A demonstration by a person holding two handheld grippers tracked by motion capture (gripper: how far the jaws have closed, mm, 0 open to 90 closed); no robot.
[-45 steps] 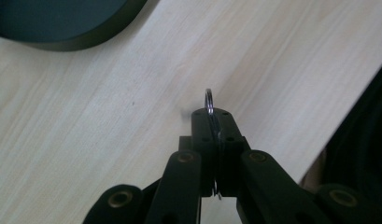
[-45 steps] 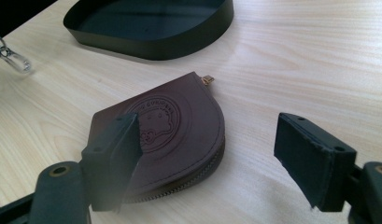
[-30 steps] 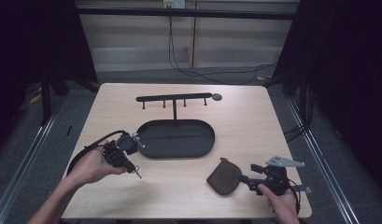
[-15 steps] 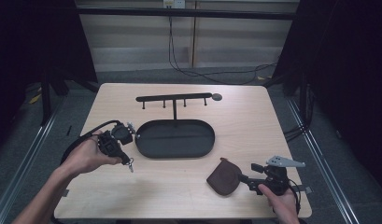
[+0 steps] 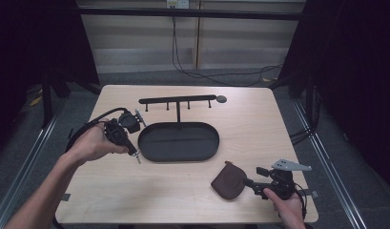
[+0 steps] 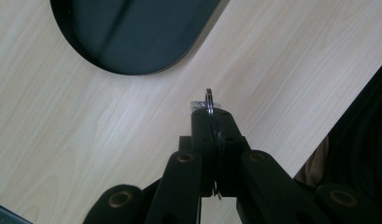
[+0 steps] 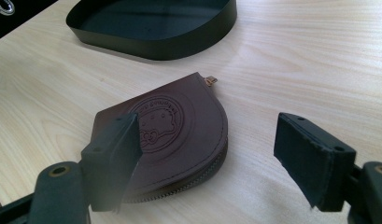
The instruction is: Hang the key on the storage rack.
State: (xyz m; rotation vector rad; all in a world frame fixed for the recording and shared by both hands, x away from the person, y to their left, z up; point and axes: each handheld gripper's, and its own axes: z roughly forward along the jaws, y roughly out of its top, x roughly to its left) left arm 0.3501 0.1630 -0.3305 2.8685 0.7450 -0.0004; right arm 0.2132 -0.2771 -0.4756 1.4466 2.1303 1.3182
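My left gripper (image 5: 134, 152) hovers by the left end of the black oval tray (image 5: 149, 151), held in a hand. Its jaws are shut on a thin metal key ring (image 6: 208, 99) that pokes out past the tips; the same ring (image 5: 138, 158) glints below the jaws in the high view. A brown leather coin pouch (image 5: 229, 181) lies flat near the front right of the table. My right gripper (image 5: 252, 183) points at it from the right. In the right gripper view the pouch (image 7: 170, 126) lies between and just beyond the open jaws of my right gripper (image 7: 212, 158), untouched.
A black bar rack with several pegs (image 5: 178, 101) stands behind the tray. The tray (image 7: 156, 28) is empty and sits just beyond the pouch. The light wooden table (image 5: 259, 129) ends close to my right hand at the front edge.
My left hand has lifted and carried its gripper with the ring away from the person, closer to the tray's left end. The right gripper and pouch have stayed put.
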